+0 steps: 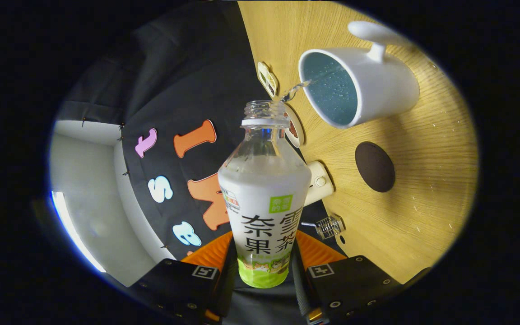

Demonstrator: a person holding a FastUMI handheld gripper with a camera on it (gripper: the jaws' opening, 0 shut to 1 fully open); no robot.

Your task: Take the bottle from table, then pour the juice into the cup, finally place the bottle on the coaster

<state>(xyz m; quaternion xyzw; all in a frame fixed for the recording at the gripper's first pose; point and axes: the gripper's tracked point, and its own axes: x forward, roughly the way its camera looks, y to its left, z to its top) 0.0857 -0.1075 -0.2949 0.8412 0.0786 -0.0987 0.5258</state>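
Gripper view, claw (262, 275) clamped on bottle (263, 198), pouring

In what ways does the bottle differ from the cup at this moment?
The bottle is clear with a printed label; the cup is plain white with a blue inside. The bottle sits clamped between the gripper fingers, while the cup stands free on the table. The bottle gives out a thin stream; the cup takes it in. Both are open at the top.
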